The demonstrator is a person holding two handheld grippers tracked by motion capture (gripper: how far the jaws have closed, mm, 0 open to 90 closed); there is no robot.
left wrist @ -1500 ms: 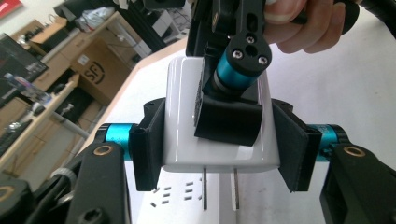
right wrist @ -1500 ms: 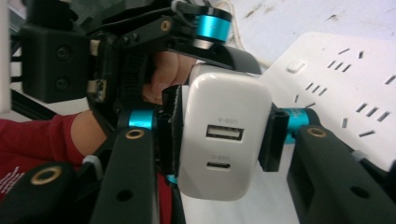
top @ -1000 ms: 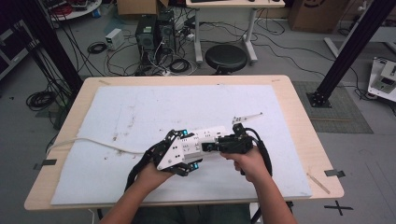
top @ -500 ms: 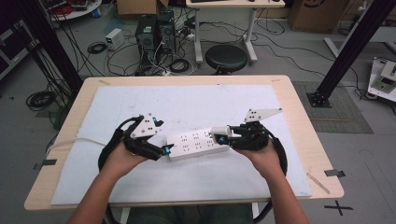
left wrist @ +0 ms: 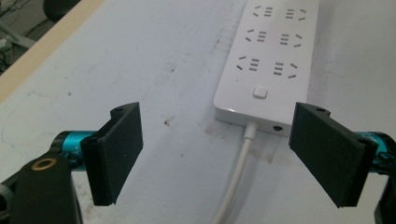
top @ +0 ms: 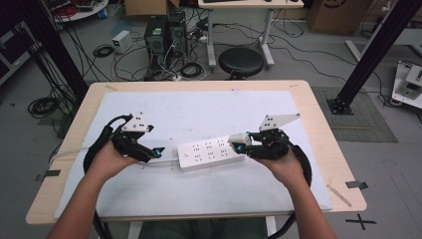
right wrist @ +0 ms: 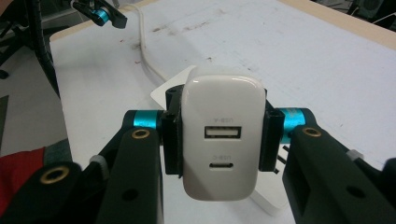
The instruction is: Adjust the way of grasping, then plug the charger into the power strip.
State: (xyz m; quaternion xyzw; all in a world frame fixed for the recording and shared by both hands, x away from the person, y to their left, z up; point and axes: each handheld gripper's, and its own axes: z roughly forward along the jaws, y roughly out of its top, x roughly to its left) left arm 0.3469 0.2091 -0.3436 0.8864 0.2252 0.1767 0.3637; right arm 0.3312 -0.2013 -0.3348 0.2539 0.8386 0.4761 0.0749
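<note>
A: Looking like the plug-in step. Right gripper point(right wrist: 219, 140) clamping a white rounded USB wall charger point(right wrist: 220, 140) by its two sides, ports facing the camera, hovering at the near end of the long white plastic power strip point(top: 211, 154). Strip lying flat near the middle of the white mat covering the wooden table point(top: 318, 114), with its white cord point(left wrist: 238, 172) trailing off toward the left hand.

B: And the left gripper point(left wrist: 219, 154)? Doing anything?

A: Sitting wide open, holding nothing, jaws straddling the cord just short of the switch end of the strip. Probably getting ready to pin that end down.

B: So next move?

A: Guessing: bracing the strip with the left, then lining the charger's prongs up over a socket and pressing straight down. Needing decent alignment, since a tilt could jam it or skid the strip.

B: Prongs visible at all?

A: Nope, hidden behind the charger body. Also hard telling which socket it's aiming at, and whether the charger is touching the strip or floating just above.
</note>
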